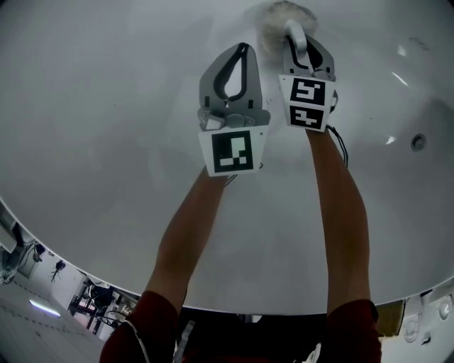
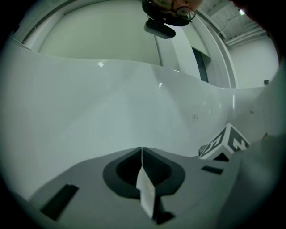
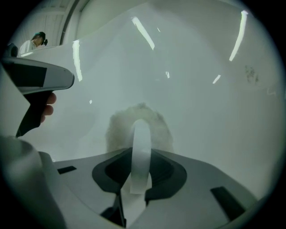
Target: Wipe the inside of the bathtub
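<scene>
Bathtub (image 1: 106, 106) fills the whole view, white curved wall all around, and both arms are stretched deep into it. Up at twelve o'clock the right gripper (image 1: 294, 32) has its jaws pinched on the white strap (image 3: 141, 143) of a fluffy pad (image 1: 273, 21), pad pressed toward the wall. At its nine o'clock side, the left gripper (image 1: 245, 46) has its jaws closed together, carrying nothing from the tub.

Here's the worry: that strap is a thin loop, and I'd say a hard drag across slick enamel could twist it out of the jaws or roll the pad onto its edge. The idle left gripper hangs near the surface too, so one lean could knock plastic on the wall.

The pad's wiping face is hidden and its far edge is cut off at the top. A small fitting (image 1: 418, 142) sits at three o'clock; drain or overflow, can't say. No telling which parts are wiped.
</scene>
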{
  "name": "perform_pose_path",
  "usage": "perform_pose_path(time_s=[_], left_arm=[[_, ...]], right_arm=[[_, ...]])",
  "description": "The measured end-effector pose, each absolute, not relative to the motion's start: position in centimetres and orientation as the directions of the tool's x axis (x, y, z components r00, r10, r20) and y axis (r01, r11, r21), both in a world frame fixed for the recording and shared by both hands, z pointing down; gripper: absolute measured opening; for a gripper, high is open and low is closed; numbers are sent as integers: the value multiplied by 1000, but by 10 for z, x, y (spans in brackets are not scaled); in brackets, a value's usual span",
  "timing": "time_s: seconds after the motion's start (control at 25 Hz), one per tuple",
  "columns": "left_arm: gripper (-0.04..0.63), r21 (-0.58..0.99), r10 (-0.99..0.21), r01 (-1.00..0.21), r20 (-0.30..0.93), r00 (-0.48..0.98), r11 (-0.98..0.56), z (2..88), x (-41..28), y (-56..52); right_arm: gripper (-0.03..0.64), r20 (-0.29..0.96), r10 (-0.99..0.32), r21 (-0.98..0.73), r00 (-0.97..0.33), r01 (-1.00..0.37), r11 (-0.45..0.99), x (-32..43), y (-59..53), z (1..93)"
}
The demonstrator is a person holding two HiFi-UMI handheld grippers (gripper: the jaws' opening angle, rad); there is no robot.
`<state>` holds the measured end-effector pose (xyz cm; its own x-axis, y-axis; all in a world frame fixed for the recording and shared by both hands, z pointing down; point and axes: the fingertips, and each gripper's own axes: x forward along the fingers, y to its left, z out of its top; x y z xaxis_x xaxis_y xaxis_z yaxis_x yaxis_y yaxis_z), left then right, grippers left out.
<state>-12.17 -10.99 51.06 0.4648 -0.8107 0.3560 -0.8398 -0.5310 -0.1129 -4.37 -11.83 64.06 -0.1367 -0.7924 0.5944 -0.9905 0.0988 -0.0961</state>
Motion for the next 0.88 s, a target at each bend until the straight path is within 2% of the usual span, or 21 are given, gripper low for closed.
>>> perform_pose_path(time_s=[0.16, 0.4, 0.64, 0.88], left_arm=[[17, -84, -797, -836, 364, 481, -543, 518, -69, -95], [17, -70, -782, -820, 357, 511, -568, 513, -28, -80], [17, -64, -735, -773, 369, 569, -631, 522, 58, -48], [17, -63, -704, -741, 374, 603, -668, 525, 114, -32]], right_arm=[[101, 598, -795, -62, -103, -995, 81, 17, -93, 646], [101, 603, -796, -37, -48, -999, 32, 65, -65, 643], [103, 611, -792, -14, 11, -1000, -24, 155, -29, 651], [104, 618, -785, 5, 51, -998, -61, 219, -4, 651]])
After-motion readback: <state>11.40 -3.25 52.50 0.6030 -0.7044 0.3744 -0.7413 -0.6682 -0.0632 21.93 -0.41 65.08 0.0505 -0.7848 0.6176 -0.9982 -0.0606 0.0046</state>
